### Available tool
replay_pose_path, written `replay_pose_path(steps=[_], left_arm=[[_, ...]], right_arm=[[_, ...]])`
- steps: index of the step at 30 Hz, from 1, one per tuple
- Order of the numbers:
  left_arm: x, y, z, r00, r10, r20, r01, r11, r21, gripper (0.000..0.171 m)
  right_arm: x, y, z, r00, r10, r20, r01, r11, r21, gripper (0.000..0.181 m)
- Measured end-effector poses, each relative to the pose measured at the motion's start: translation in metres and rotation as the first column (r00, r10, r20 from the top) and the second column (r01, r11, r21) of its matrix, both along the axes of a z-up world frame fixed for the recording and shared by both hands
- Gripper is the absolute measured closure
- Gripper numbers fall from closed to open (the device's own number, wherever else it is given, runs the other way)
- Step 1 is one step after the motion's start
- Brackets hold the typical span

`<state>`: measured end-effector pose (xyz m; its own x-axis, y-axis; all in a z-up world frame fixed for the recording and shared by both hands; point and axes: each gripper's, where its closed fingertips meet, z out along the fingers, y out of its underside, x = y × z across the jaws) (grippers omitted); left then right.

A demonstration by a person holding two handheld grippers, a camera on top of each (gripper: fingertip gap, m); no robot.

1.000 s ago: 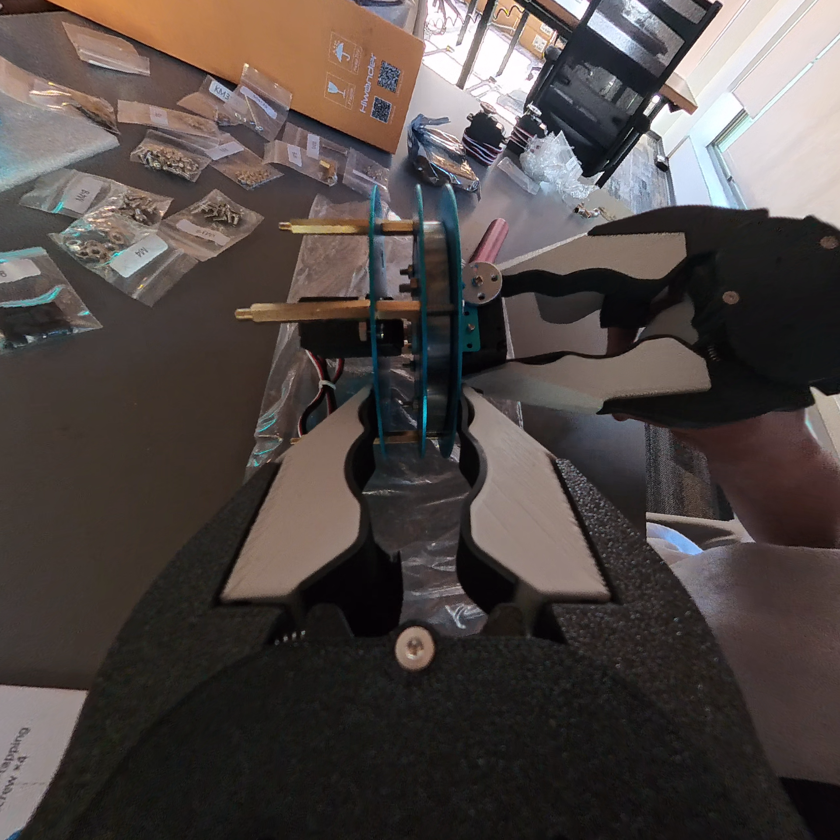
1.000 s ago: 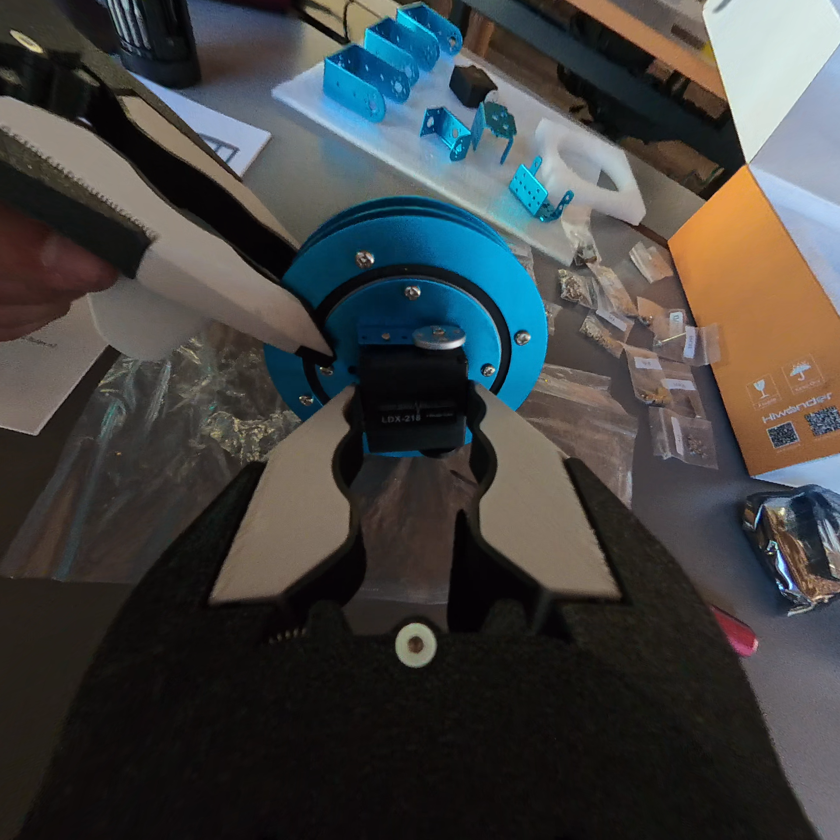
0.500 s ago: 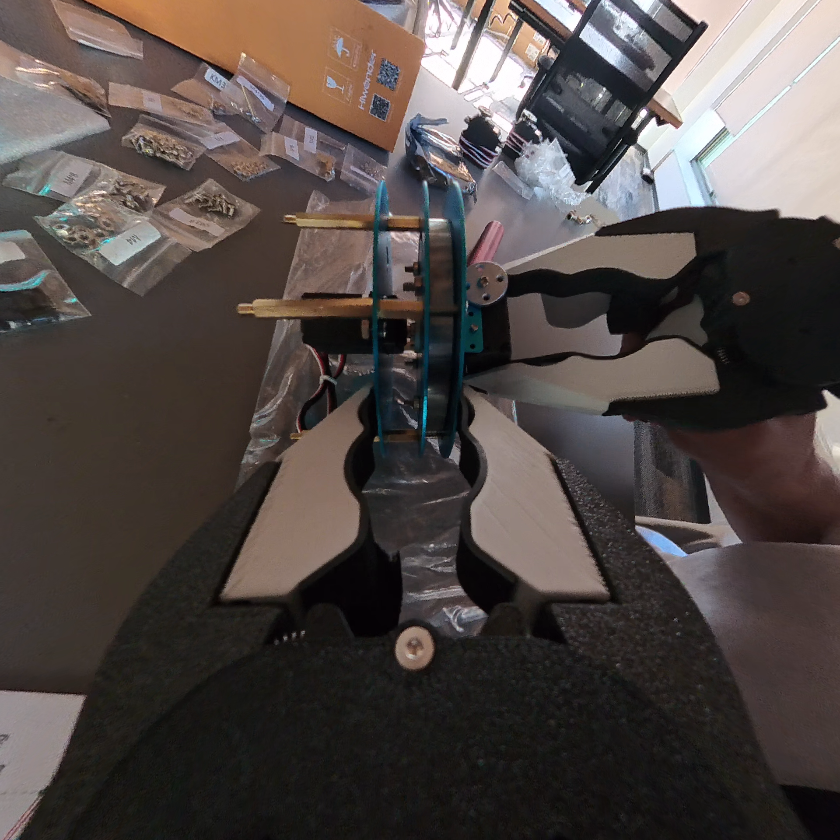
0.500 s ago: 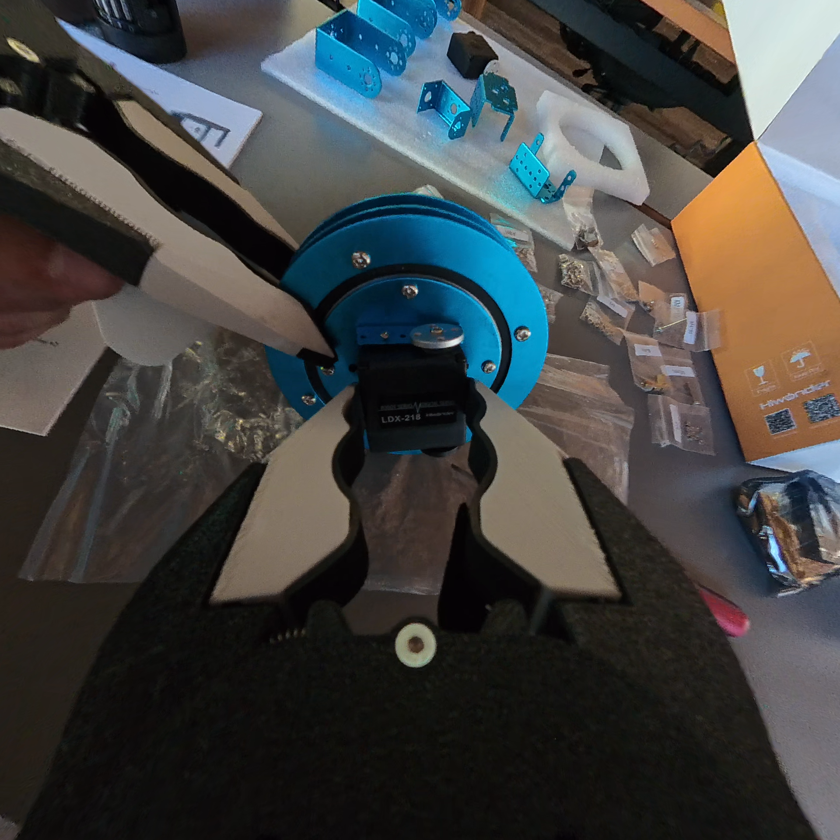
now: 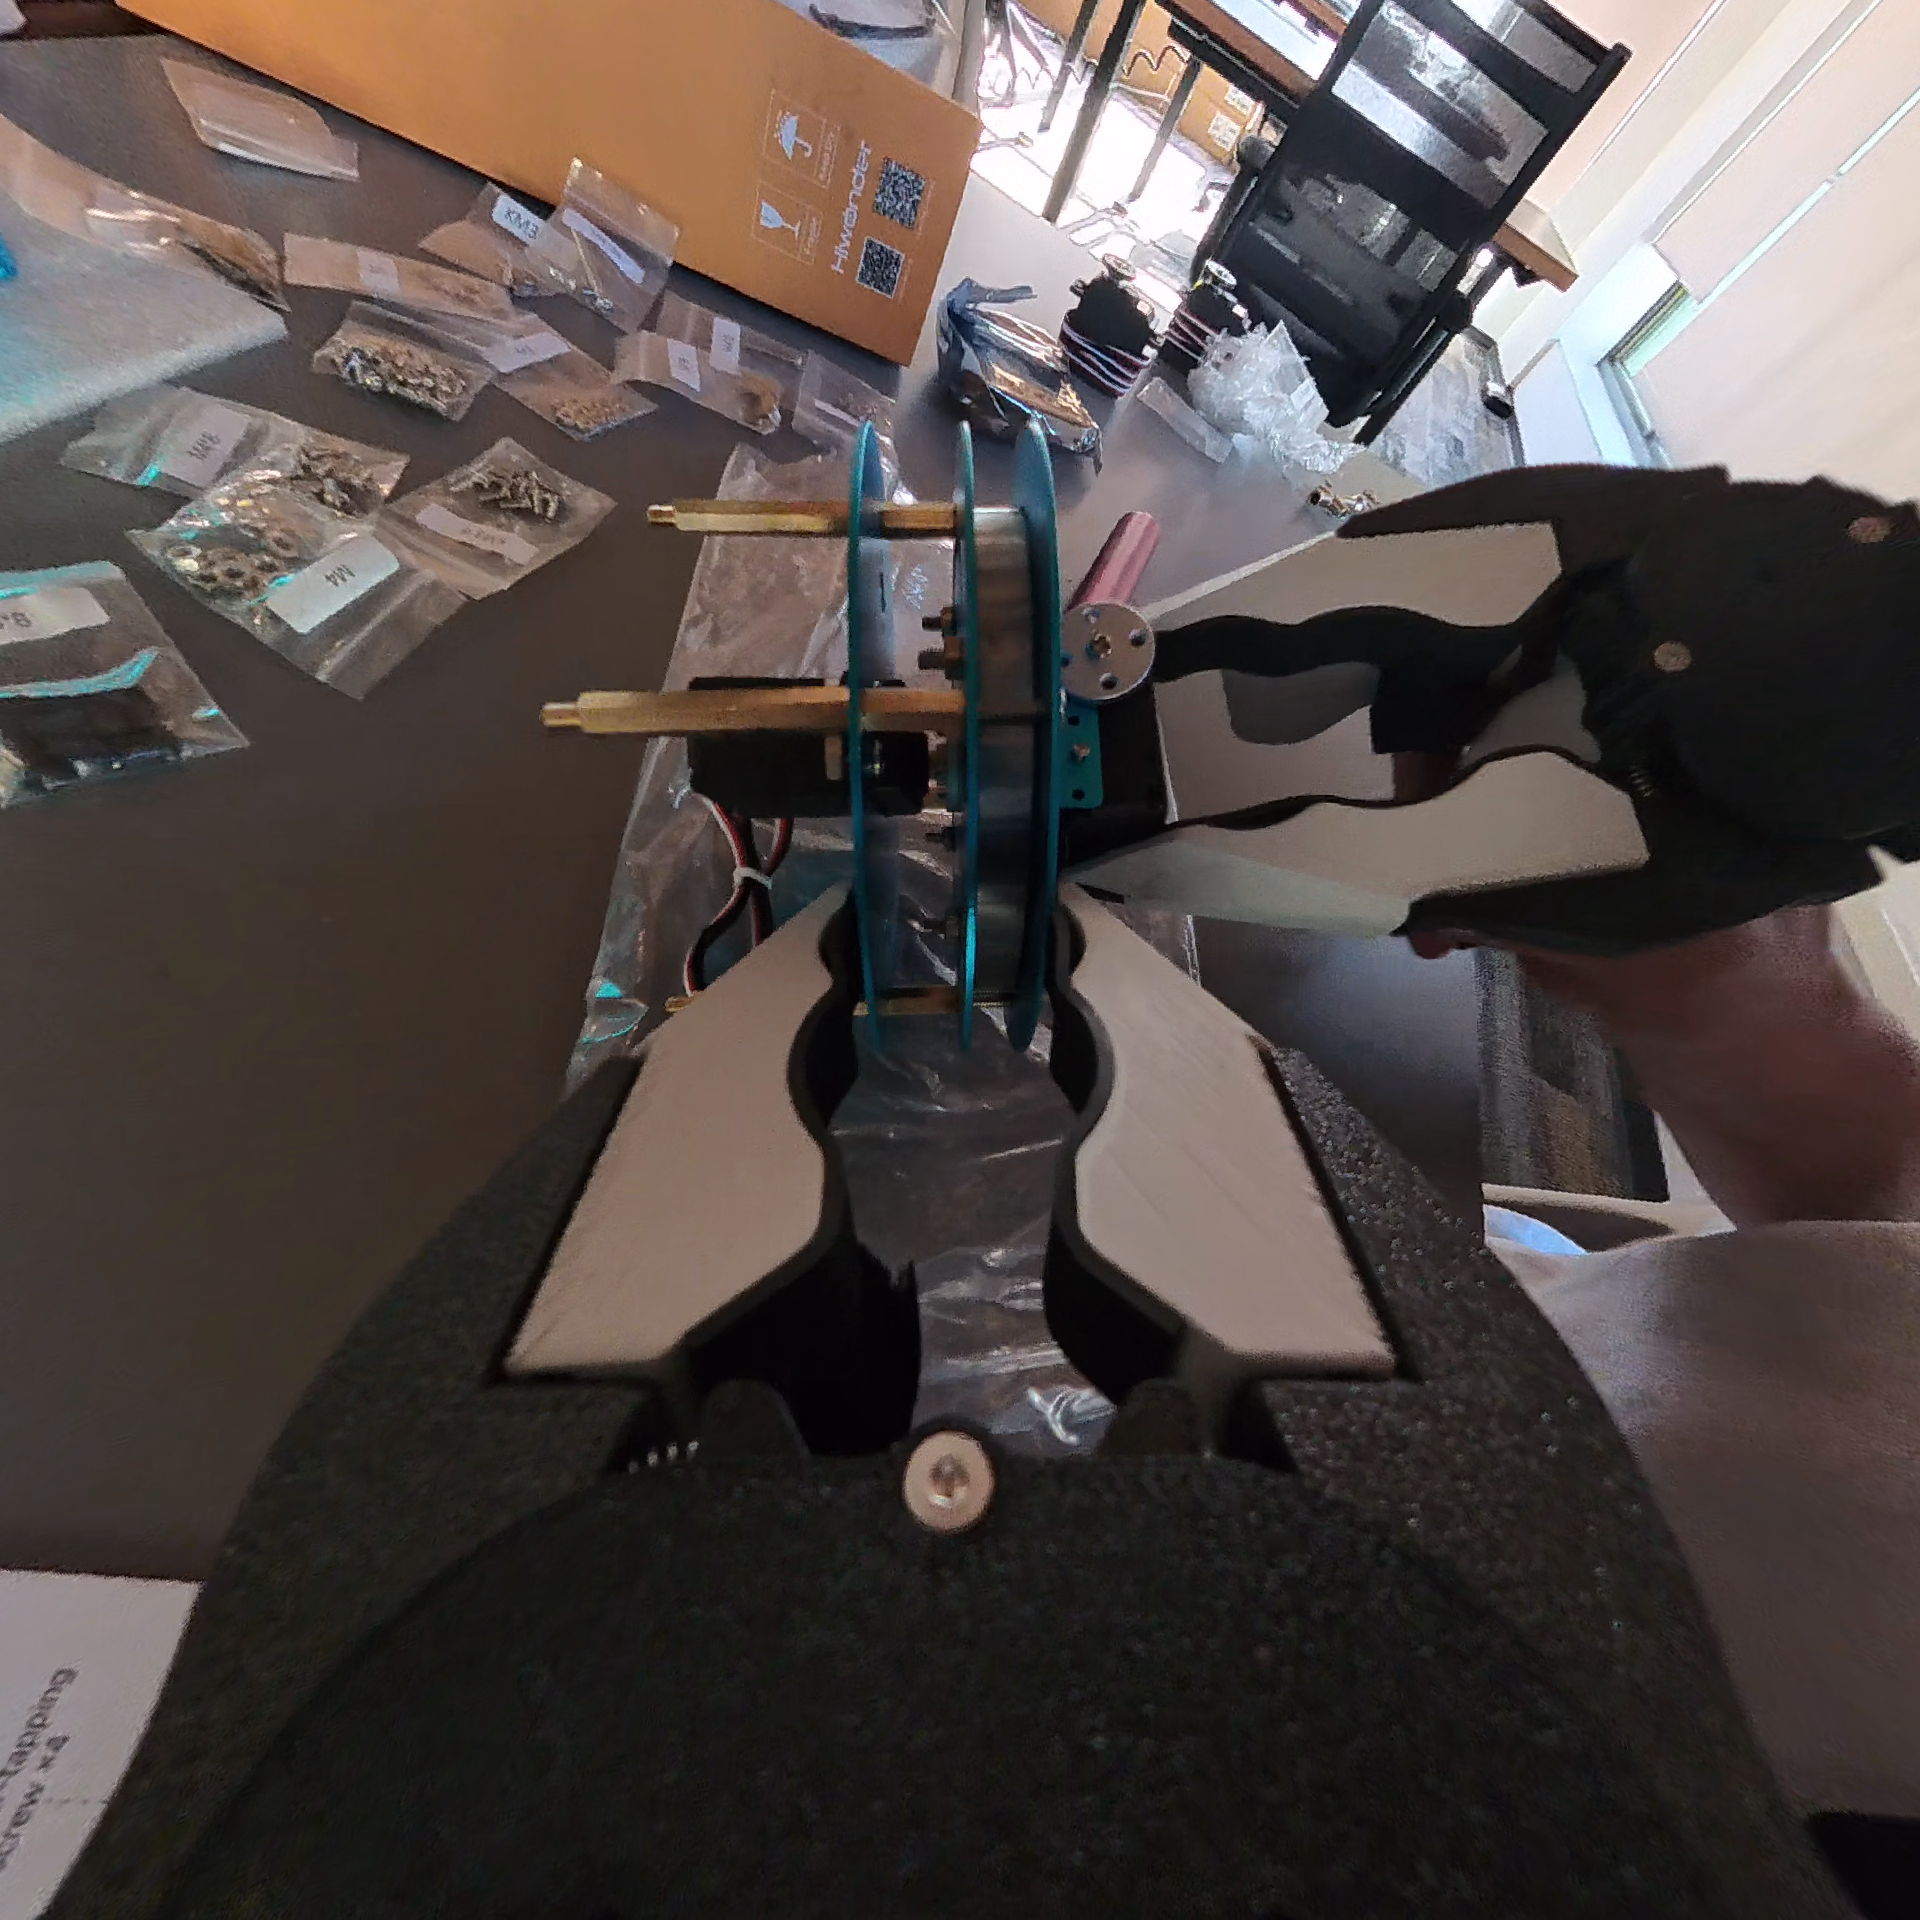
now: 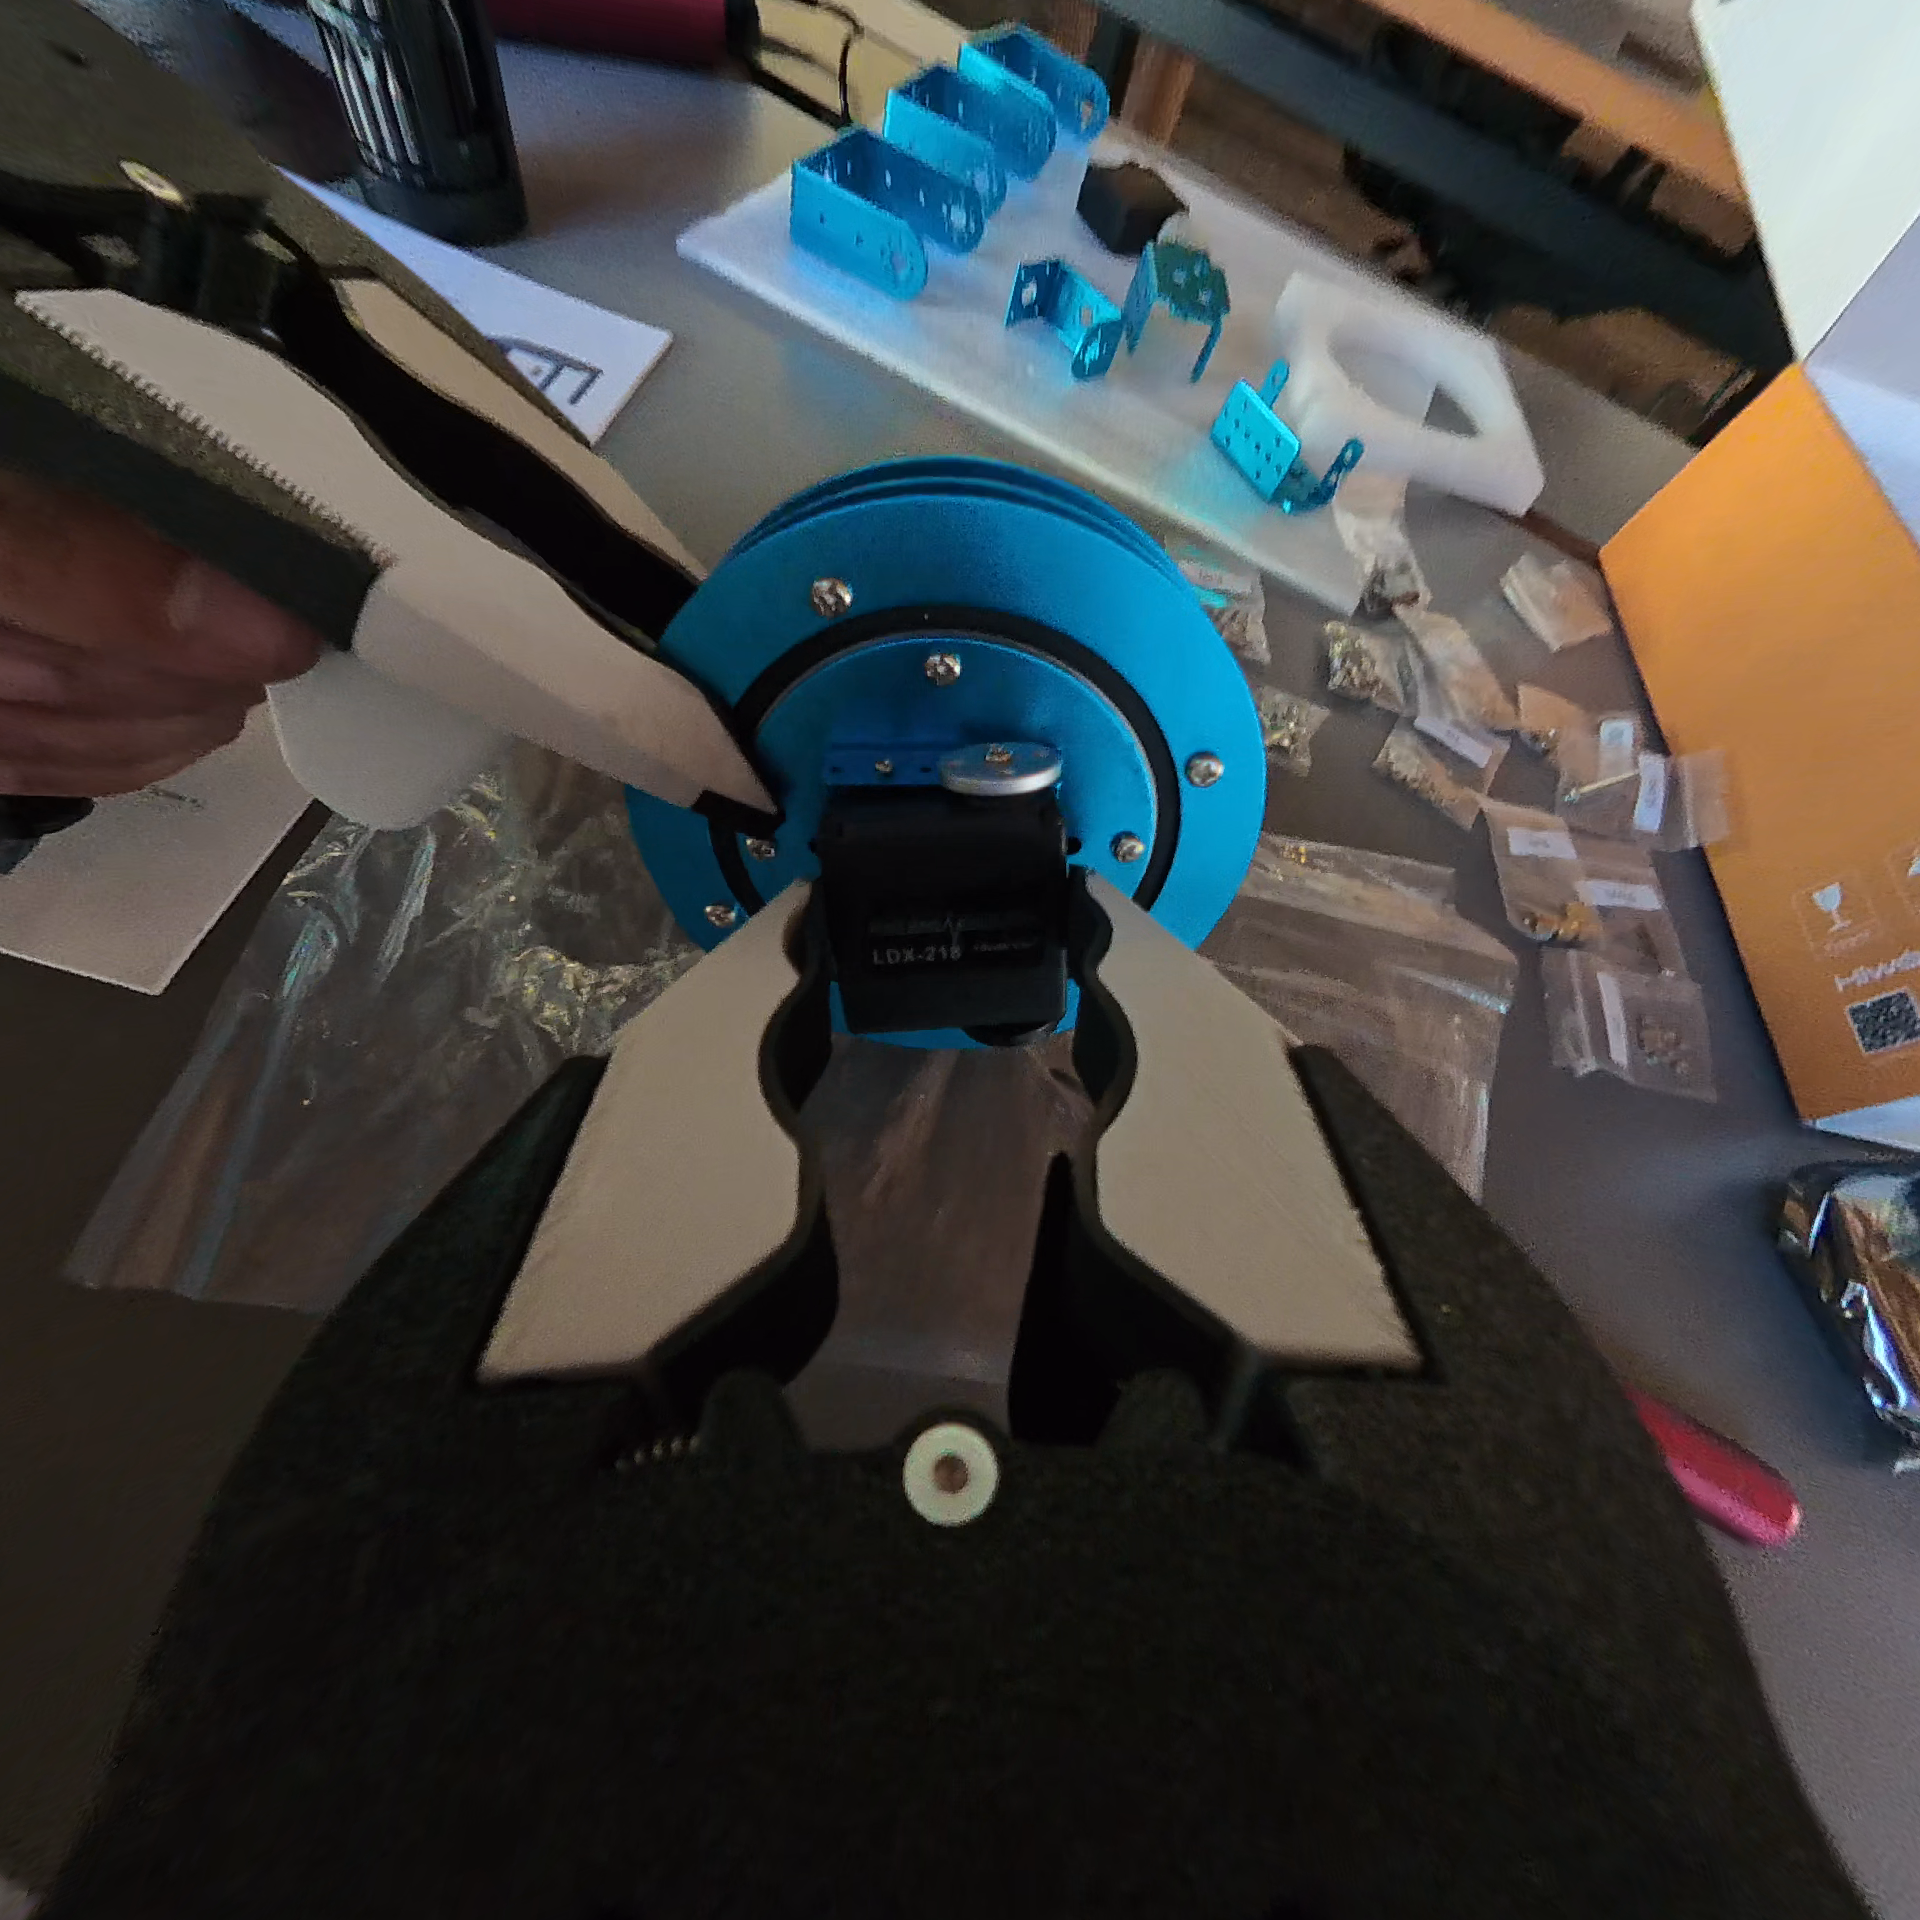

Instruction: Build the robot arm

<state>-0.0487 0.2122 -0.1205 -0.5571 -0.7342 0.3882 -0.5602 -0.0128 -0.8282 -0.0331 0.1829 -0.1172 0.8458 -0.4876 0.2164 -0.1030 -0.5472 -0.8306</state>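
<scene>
Table (image 5: 260, 1039): dark, its near edge hidden behind tool bodies. Blue disc assembly (image 5: 961, 727) held above clear bag, discs edge-on, brass standoffs pointing left, axis horizontal. Left tool (image 5: 961, 925) clamped across discs. Right tool (image 6: 945, 904) clamped on black servo (image 6: 945, 925); servo rear hidden.

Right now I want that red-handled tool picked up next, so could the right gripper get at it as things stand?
Probably not yet: the right gripper is shut on the black servo of the blue disc assembly. The red-handled tool lies unobstructed beside it.
</scene>
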Motion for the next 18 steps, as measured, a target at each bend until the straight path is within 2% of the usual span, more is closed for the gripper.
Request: replay_pose_path(steps=[6,11,18], left_arm=[[0.001,-0.003,0.003,1.000,0.006,0.016,-0.007,1.000,0.017,0.139],[0.004,-0.005,0.016,0.996,0.012,0.093,-0.010,1.000,-0.017,0.138],[0.005,-0.009,0.016,0.988,0.003,0.153,-0.014,0.997,0.075,0.138]], right_arm=[[-0.001,-0.004,-0.001,0.997,-0.017,-0.078,0.014,0.999,-0.036,0.139],[-0.001,-0.005,-0.004,0.975,0.001,-0.220,0.018,0.996,0.083,0.139],[0.001,-0.008,-0.004,0.972,0.042,-0.231,-0.010,0.990,0.139,0.139]])
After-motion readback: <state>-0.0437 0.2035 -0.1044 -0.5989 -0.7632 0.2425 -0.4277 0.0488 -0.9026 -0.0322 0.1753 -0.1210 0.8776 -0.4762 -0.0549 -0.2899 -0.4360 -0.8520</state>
